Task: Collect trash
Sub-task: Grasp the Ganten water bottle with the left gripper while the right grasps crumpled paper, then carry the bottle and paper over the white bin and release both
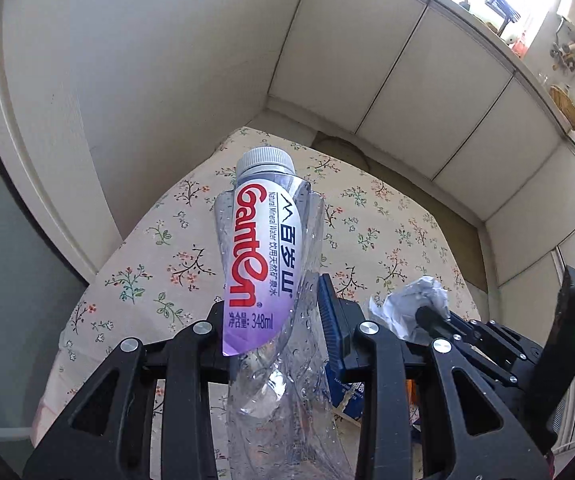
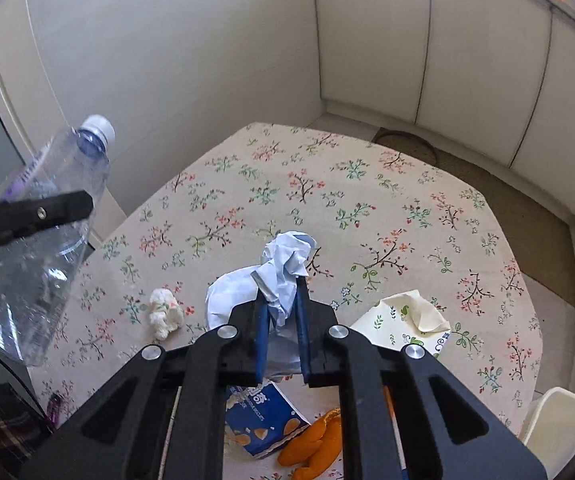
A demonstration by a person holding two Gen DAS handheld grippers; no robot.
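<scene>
My left gripper [image 1: 277, 312] is shut on a crushed clear Ganten water bottle [image 1: 265, 248] with a white cap, held upright above the floral table. The bottle [image 2: 43, 216] and a left finger [image 2: 47, 212] also show at the left of the right wrist view. My right gripper [image 2: 283, 292] is shut on a crumpled white paper ball [image 2: 275, 280], held above the table. In the left wrist view the paper ball [image 1: 411, 304] and the right gripper [image 1: 431, 318] sit at the right.
On the floral tablecloth [image 2: 367, 208] lie a small crumpled tissue [image 2: 164, 312], a folded patterned paper napkin [image 2: 403, 324], a blue snack packet [image 2: 263, 420] and orange peel [image 2: 315, 444]. A white chair back [image 2: 555, 424] stands at the lower right. White cabinet walls surround the table.
</scene>
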